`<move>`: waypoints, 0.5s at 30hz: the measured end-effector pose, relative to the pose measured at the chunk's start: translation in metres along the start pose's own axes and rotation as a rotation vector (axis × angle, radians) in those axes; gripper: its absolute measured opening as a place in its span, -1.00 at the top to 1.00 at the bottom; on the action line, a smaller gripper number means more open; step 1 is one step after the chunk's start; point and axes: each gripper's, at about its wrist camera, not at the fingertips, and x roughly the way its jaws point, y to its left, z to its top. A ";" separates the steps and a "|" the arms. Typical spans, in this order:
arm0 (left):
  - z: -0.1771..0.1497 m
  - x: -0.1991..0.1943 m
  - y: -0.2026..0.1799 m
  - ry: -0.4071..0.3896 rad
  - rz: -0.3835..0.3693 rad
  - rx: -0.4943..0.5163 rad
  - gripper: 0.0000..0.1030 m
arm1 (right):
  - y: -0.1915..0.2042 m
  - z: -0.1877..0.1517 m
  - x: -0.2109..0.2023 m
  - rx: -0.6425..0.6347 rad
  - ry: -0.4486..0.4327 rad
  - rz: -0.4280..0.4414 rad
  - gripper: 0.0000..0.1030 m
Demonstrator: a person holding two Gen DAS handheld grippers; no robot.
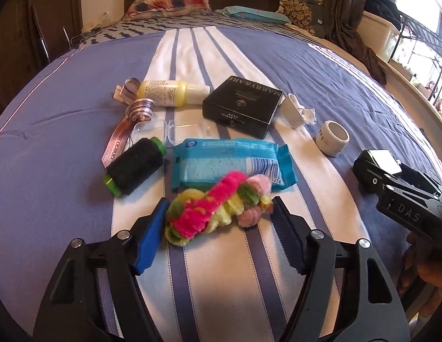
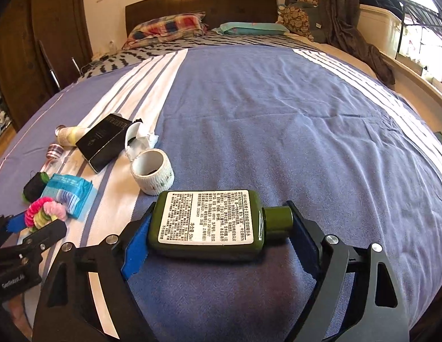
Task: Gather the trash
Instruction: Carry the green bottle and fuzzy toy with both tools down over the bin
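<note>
Closing both grips squarely matters now: the left gripper [image 1: 221,219] straddles the chenille bundle [image 1: 218,206] on the bed [image 1: 277,65], jaws released, one pad grazing the fluff. Centre it first. The right gripper [image 2: 221,230] brackets the green bottle [image 2: 206,225] end to end, apparently touching; firmness is unclear. No trash bin is in view.

Clear plastic case [image 1: 152,128] partly hidden behind black thread spool [image 1: 135,165]. Pipe-cleaner bundle [image 1: 218,208] covers wet-wipes pack [image 1: 221,159] at 6 o'clock. Green bottle [image 2: 206,225] label print too small to read. Right gripper body [image 1: 403,188] cut off at 3 o'clock edge.
</note>
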 end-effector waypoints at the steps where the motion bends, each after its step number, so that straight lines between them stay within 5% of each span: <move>1: 0.000 0.000 -0.001 -0.003 0.004 0.006 -0.25 | 0.001 0.000 -0.001 -0.003 -0.004 0.003 -0.65; 15: -0.034 -0.036 -0.002 -0.027 -0.023 0.034 -0.05 | 0.006 -0.028 -0.039 -0.014 -0.011 0.053 -0.65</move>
